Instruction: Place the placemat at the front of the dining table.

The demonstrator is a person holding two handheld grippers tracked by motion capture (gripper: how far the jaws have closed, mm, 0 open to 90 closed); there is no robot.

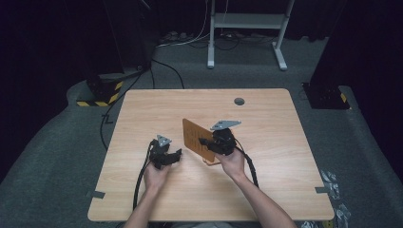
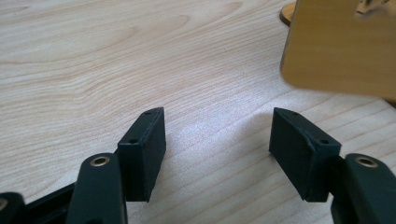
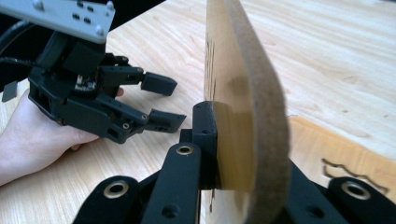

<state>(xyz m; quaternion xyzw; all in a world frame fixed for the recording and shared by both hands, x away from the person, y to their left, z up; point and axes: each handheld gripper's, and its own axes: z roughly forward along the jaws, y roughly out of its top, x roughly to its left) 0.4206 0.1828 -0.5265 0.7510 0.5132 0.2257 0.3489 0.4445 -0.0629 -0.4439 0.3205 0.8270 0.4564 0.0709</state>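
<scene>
A thin brown wooden board [image 1: 194, 137] stands on edge, lifted off the light wooden table [image 1: 271, 123]. My right gripper [image 1: 204, 142] is shut on its lower edge; in the right gripper view the board [image 3: 245, 88] runs up between the jaws, with the left pad [image 3: 205, 123] pressed to its face. My left gripper [image 1: 177, 153] sits to the left of the board, low over the table, open with nothing between its fingers [image 2: 144, 149]. A corner of the board [image 2: 341, 46] hangs ahead of it. The left gripper [image 3: 161, 100] points toward the board.
A flat brown wooden piece [image 3: 327, 149] with a squiggly cut mark lies on the table under the held board, its edge [image 1: 212, 162] by the right hand. A grey round cap [image 1: 239, 101] sits near the table's far edge. A white metal frame [image 1: 247, 21] stands beyond.
</scene>
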